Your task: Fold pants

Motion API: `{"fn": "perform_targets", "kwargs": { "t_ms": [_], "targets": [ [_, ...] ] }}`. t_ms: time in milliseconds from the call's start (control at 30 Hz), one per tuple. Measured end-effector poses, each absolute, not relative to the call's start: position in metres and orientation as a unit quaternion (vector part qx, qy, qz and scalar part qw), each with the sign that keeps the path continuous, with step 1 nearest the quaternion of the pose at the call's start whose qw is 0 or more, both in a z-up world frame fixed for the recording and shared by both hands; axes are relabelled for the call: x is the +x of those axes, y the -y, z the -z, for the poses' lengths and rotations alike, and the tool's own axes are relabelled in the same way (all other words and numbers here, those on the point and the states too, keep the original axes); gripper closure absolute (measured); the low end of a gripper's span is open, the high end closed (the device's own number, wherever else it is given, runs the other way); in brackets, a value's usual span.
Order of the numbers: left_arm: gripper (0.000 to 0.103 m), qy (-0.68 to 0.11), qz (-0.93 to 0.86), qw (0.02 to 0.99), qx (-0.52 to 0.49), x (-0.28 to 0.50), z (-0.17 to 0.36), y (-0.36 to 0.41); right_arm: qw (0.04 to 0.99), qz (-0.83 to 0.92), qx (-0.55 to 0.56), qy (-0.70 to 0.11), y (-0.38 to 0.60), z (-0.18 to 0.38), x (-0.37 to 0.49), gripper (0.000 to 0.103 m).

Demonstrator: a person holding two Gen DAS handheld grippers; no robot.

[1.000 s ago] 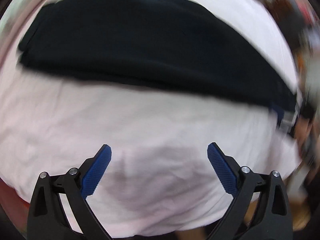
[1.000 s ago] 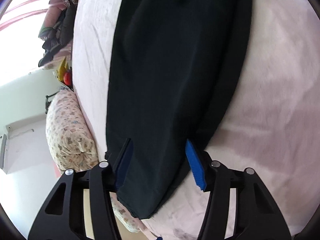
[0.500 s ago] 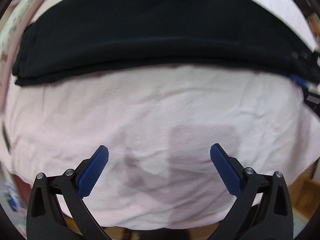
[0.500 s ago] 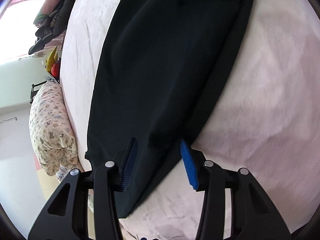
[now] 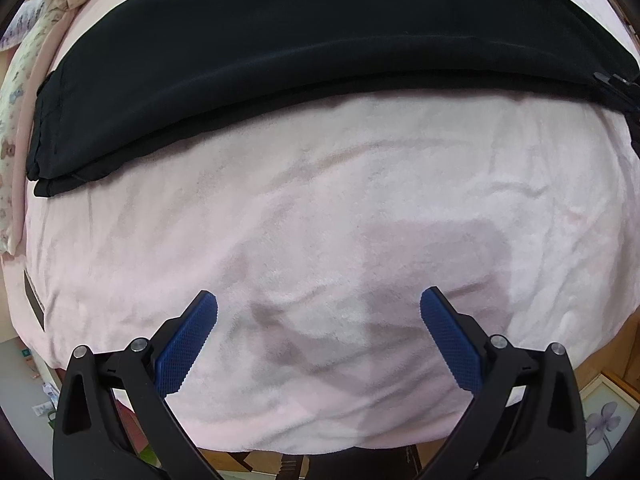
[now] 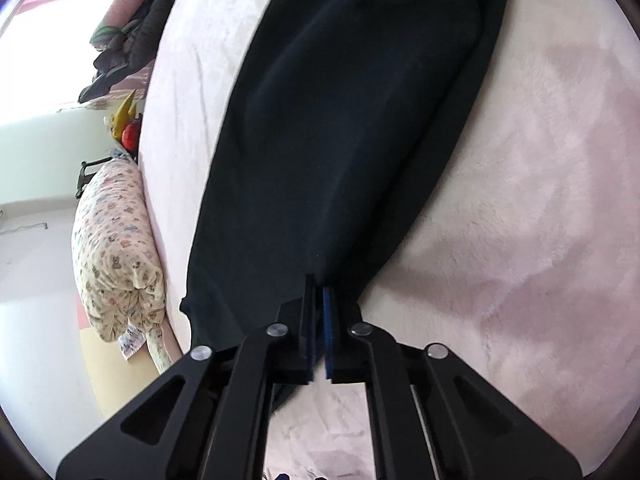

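Black pants [image 5: 304,48] lie in a long band across the far part of a pale pink bed cover [image 5: 320,208], one layer folded over the other. My left gripper [image 5: 318,320] points down over the bare cover, well short of the pants, open with nothing between its blue pads. In the right wrist view the pants [image 6: 340,128] stretch away from me. My right gripper [image 6: 319,292] is shut on a pinch of the black cloth near the pants' end. That same gripper shows at the right edge of the left wrist view [image 5: 624,92].
A flower-print pillow [image 6: 116,252] lies beside the bed on the left, with dark clothes [image 6: 124,48] piled further back. Under the bed's near edge I see wooden floor and a framed flower picture [image 5: 608,420]. The pink cover's edge drops off near my left gripper.
My right gripper's jaws have closed from open to shut on the pants' cloth. The left gripper has swung over the cover, the pants now sitting higher in its view; its jaws stay open.
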State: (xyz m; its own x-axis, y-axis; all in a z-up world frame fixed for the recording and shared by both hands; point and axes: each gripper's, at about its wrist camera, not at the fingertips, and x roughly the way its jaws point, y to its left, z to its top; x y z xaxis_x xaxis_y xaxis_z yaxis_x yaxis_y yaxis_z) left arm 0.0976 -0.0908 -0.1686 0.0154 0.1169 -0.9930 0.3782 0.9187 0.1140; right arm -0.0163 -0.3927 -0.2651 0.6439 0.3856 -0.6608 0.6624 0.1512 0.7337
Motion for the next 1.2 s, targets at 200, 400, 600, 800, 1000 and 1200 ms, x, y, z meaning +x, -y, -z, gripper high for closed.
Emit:
{"fn": "perform_targets", "kwargs": {
  "t_ms": [200,400,600,800,1000,1200],
  "targets": [
    [0.001,-0.701,0.1,0.683,0.18,0.08,0.181,0.092,0.664,0.133,0.541,-0.498,0.387,0.264,-0.005,0.081],
    [0.001,-0.701,0.105,0.678,0.195,0.065,0.185,0.102,0.731,0.147,0.382,-0.546,0.37,0.229,0.011,0.056],
    [0.001,-0.698,0.113,0.675,0.21,0.046,0.195,0.125,0.725,0.141,0.374,-0.561,0.368,0.229,0.012,0.056],
    [0.001,-0.695,0.122,0.671,0.227,0.025,0.203,0.143,0.727,0.133,0.393,-0.548,0.377,0.228,0.0,0.056],
    [0.001,-0.697,0.12,0.668,0.23,0.018,0.204,0.15,0.671,0.114,0.57,-0.461,0.413,0.248,-0.031,0.056],
    [0.001,-0.703,0.114,0.663,0.228,0.009,0.209,0.142,0.611,0.133,0.668,-0.403,0.439,0.275,-0.046,0.063]
  ]
}}
